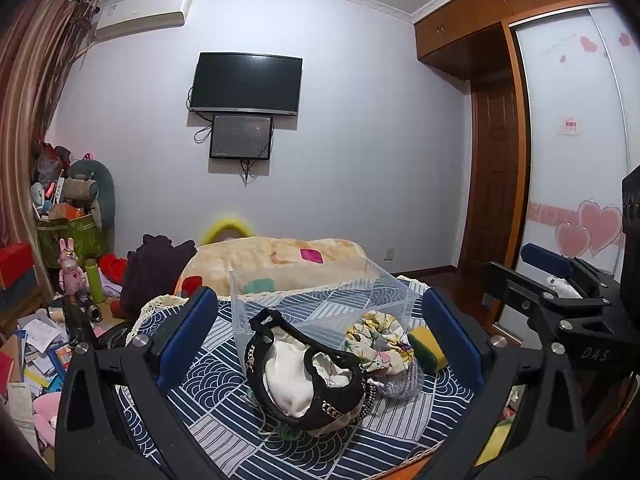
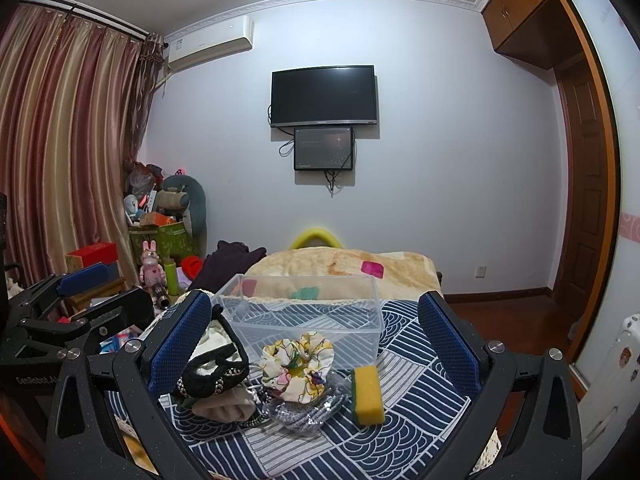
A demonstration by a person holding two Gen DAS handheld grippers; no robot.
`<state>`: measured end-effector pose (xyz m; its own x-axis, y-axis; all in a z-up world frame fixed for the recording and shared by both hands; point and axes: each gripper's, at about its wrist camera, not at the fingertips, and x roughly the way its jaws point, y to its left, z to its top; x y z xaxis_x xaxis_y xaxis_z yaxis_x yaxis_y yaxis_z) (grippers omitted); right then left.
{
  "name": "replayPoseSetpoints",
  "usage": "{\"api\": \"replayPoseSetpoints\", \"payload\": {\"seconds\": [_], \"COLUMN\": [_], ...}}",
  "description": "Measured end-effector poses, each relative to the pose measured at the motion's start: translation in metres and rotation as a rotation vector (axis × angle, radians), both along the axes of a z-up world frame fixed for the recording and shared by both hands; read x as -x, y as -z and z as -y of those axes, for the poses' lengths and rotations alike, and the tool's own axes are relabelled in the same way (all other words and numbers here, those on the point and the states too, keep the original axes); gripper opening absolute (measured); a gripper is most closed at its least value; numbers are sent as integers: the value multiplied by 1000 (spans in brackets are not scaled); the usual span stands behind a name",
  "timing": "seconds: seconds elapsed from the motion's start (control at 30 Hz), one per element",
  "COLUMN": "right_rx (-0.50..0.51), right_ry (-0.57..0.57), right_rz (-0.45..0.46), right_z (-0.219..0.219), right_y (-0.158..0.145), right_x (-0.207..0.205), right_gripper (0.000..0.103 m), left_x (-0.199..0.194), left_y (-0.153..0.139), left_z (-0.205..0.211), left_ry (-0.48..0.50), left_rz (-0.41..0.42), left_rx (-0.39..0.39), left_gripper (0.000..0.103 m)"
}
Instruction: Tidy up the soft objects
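left gripper [image 1: 320, 340]: fingers spread wide, holding nothing | right gripper [image 2: 316, 344]: fingers spread wide, holding nothing | clear rectangular plastic box [image 2: 304, 312]: on navy-and-white patterned tablecloth [image 2: 400, 432], toward its far edge | black-and-cream fabric pouch [image 1: 308, 376], floral cloth scrunchie [image 2: 296, 364], grey knitted piece [image 2: 304, 412], yellow-green sponge [image 2: 368, 394]: in front of box, close together
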<state>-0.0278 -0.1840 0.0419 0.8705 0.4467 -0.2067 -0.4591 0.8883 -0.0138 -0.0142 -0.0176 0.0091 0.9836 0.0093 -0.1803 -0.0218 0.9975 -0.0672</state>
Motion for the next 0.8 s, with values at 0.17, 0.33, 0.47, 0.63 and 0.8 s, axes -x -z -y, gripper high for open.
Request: {"api": "replayPoseSetpoints", "payload": {"seconds": [0.17, 0.33, 0.47, 0.63, 0.8], "right_rx": [0, 0, -5, -22, -14], "right_ry": [0, 0, -1, -17, 2], "right_rz": [1, 1, -3, -33, -49], "right_z": [0, 0, 0, 1, 1], "right_y": [0, -1, -1, 2, 9], "right_x": [0, 0, 0, -6, -14], "right_gripper": [103, 103, 103, 103, 101], "left_x": [1, 0, -1, -7, -20], "left_y": [0, 0, 1, 5, 13], "left_z": [1, 3, 5, 3, -2], "left_ry": [5, 10, 16, 18, 8], "left_rz": [-2, -3, -3, -20, -59], "left_rx": [1, -1, -2, 18, 35], "left_gripper": [103, 103, 103, 103, 89]}}
